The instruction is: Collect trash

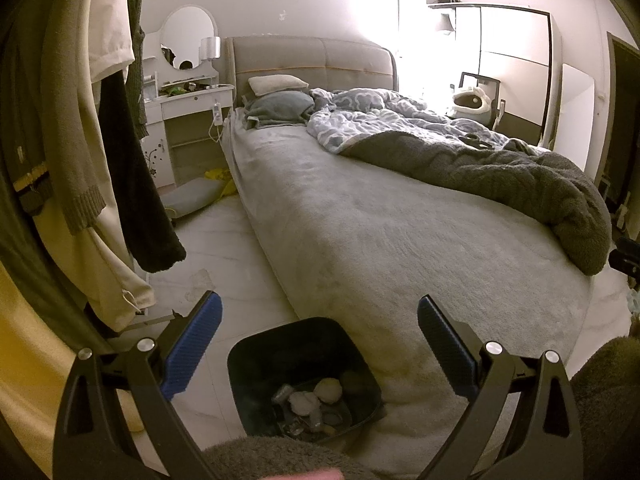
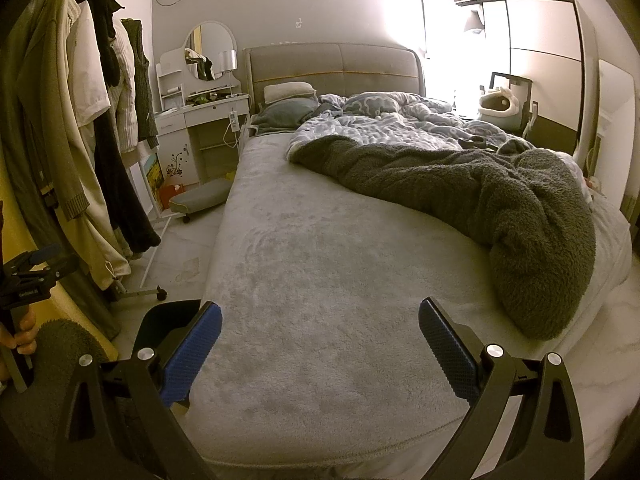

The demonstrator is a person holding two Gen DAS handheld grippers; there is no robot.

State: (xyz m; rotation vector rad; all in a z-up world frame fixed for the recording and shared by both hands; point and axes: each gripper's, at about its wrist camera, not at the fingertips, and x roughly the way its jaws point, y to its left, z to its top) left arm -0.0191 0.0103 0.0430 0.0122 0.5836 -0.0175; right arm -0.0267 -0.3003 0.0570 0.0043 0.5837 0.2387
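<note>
Below, square black bin, crumpled trash

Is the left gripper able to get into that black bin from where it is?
Probably yes: the left gripper is open and empty, the black bin sits just below it with its top uncovered, and nothing lies between them.

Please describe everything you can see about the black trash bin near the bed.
The bin is black, roughly square with rounded corners, and looks like plastic. It has no lid and stands upright on the pale floor, close against the foot corner of the bed. Inside lie crumpled pale wads, like tissue, and some small grey scraps; it is far from full. The left tongs are open above it, holding nothing. In the right wrist view only a part of its rim shows.
</note>
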